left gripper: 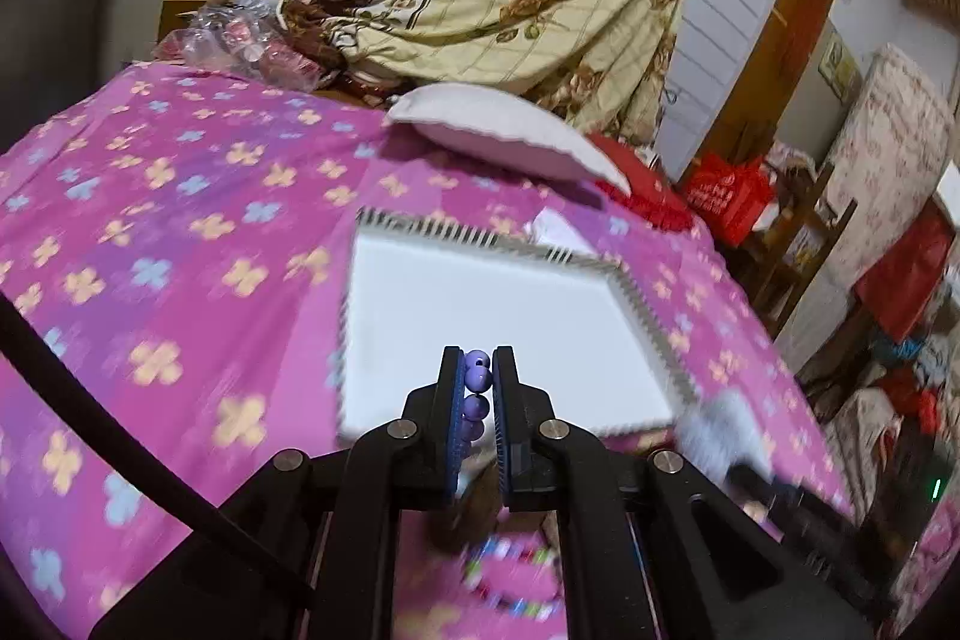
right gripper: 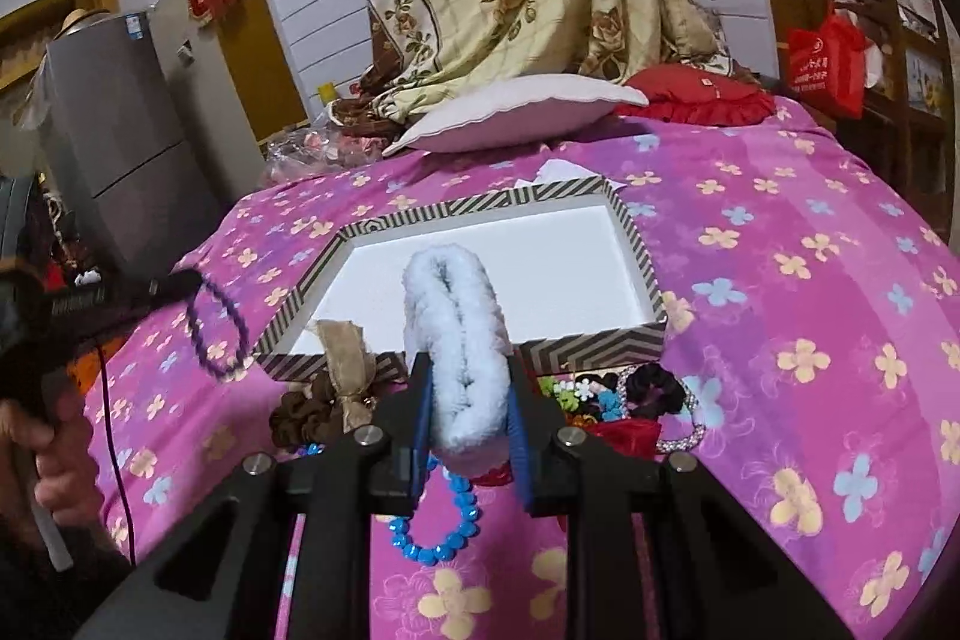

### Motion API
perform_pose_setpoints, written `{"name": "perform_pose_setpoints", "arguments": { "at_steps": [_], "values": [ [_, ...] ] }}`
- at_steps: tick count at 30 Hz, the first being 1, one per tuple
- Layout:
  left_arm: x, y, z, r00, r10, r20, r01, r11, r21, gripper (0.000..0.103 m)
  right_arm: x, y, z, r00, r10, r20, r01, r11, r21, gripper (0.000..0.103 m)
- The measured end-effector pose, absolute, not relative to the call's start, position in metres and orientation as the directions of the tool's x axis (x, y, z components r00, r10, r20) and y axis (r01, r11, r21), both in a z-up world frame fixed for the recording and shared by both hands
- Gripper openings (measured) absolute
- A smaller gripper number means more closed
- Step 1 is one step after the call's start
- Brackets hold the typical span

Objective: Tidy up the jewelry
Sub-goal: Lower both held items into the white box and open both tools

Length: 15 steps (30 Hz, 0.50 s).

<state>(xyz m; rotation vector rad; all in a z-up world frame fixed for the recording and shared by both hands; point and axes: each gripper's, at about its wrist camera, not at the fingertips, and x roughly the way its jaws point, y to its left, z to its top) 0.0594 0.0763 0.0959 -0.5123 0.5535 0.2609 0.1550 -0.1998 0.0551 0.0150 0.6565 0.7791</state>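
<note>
My left gripper [left gripper: 479, 361] is shut on a purple bead bracelet [left gripper: 477, 377], held above the near edge of the white-lined box [left gripper: 480, 316] with a striped rim. In the right wrist view the left gripper [right gripper: 180, 283] is at the left of the box [right gripper: 636, 244], with the purple bracelet [right gripper: 217, 334] hanging from it. My right gripper [right gripper: 468, 376] is shut on a fluffy white scrunchie [right gripper: 459, 340], held in front of the box's near wall. The scrunchie also shows blurred in the left wrist view [left gripper: 717, 433].
A pile of jewelry lies on the pink floral bedspread [right gripper: 810, 340] before the box: a blue bead bracelet [right gripper: 438, 526], brown scrunchie [right gripper: 300, 415], beige ribbon [right gripper: 345, 352], dark scrunchie [right gripper: 657, 391], rhinestone bangle [right gripper: 681, 439]. A white pillow [right gripper: 516, 112] lies behind.
</note>
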Motion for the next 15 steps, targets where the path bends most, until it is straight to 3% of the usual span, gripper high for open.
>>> {"name": "perform_pose_setpoints", "arguments": {
  "at_steps": [6, 9, 15],
  "values": [
    [0.1, 0.092, 0.088, 0.858, 0.073, -0.509, -0.334, 0.832, -0.443, 0.0, 0.163, -0.192, 0.052, 0.543, 0.636, -0.548, -0.621, 0.744, 0.246, 0.022],
    [0.118, 0.112, 0.061, 0.828, 0.044, -0.559, -0.37, 0.793, -0.485, 0.0, 0.171, -0.184, 0.054, 0.562, 0.624, -0.543, -0.615, 0.755, 0.23, 0.022],
    [0.134, 0.116, 0.044, 0.786, 0.05, -0.617, -0.394, 0.808, -0.437, 0.0, 0.216, -0.152, 0.052, 0.58, 0.585, -0.567, -0.566, 0.79, 0.235, 0.023]
  ]
}}
